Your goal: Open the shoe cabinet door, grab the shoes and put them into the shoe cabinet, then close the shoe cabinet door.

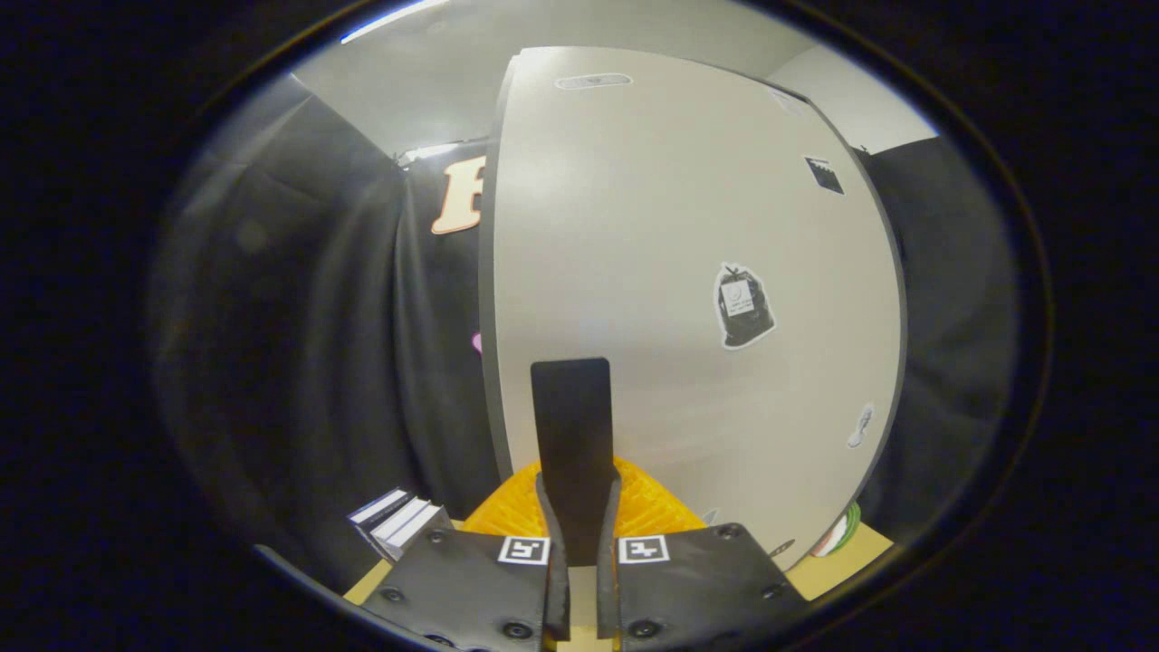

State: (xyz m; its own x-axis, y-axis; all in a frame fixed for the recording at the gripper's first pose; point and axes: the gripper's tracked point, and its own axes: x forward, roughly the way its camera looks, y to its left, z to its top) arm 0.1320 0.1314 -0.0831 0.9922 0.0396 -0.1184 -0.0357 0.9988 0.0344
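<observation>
- Centrally, gripper view: the gripper point(579, 543) points at the cabinet door point(688, 299), its fingers point(554, 534) drawn narrow, almost together.
- A dark flat strip point(572, 444) rises upright between the fingers; whether they press on it cannot be told.
- The door stands just beyond the fingers, long axis vertical, its face towards the camera; it is pale and smooth, with a dark bag-shaped sticker point(743, 306) and smaller stickers.
- A ribbed orange object point(647, 512) lies at the door's foot, behind the strip.
- Striped boxes point(398, 523) sit beside the left finger.
</observation>
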